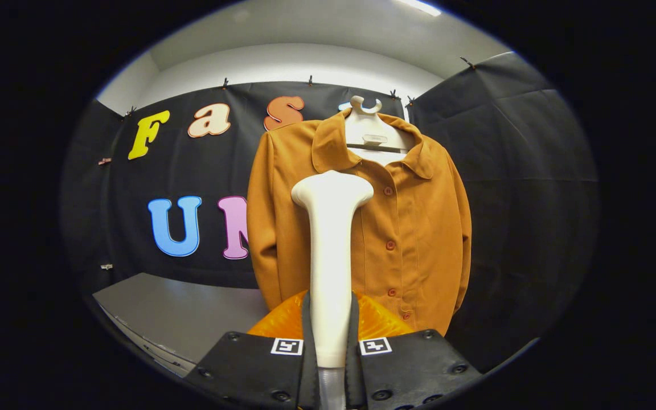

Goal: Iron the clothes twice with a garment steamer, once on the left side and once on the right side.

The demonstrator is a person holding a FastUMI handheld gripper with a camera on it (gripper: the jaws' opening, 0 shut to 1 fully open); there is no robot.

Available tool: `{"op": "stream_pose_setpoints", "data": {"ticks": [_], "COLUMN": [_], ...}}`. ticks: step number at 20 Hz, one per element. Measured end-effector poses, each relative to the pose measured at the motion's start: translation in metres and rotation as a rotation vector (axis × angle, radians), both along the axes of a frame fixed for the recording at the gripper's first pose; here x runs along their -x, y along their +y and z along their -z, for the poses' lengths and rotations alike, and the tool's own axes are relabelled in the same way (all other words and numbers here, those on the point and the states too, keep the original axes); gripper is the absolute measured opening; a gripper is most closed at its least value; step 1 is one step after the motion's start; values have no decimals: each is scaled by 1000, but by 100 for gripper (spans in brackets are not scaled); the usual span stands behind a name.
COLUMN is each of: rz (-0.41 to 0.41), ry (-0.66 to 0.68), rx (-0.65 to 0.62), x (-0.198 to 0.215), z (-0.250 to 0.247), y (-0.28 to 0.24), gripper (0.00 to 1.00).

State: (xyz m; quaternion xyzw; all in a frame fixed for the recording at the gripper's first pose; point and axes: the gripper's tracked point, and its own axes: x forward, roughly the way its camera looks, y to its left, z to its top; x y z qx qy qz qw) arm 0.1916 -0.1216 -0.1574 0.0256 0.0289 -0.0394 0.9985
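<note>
So the claw (331,341) is clenched on the garment steamer (331,250), both fingers pressing on the sides of its pale handle down low. The handle runs straight up between the fingers and flares out at the top into a wide rounded head. That head sits over the chest of the jacket, just to the side of the button line, on the half toward the bench. Can't really tell whether the head is touching the fabric or hovering just in front of it, since I'm looking at it dead on from behind.

Right behind the fingers, around the base of the handle, there's some shiny orange ribbed stuff (376,322), and I honestly can't say what it is.

Beyond that hangs the jacket (413,228), a mustard-brown one with a floppy collar and a row of matching buttons (389,245) down the front. It's on a white hanger (370,122), hook at the top, collar open so you can see the hanger's neck inside. Both sleeves hang straight down at the sides.

Behind the jacket is the booth's black cloth wall (504,171), pinned up with small clips along the top edge. Off to the side, below the cloth, a grey bench (185,313) juts out, its near corner pointing toward the claw and its far edge running against the wall.
</note>
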Motion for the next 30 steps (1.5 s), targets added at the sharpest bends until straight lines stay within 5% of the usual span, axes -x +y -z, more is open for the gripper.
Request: {"op": "stream_pose_setpoints", "data": {"ticks": [30], "rz": [91], "ry": [525], "rx": [-96], "x": [124], "z": [234], "y": [-15], "gripper": [22]}}
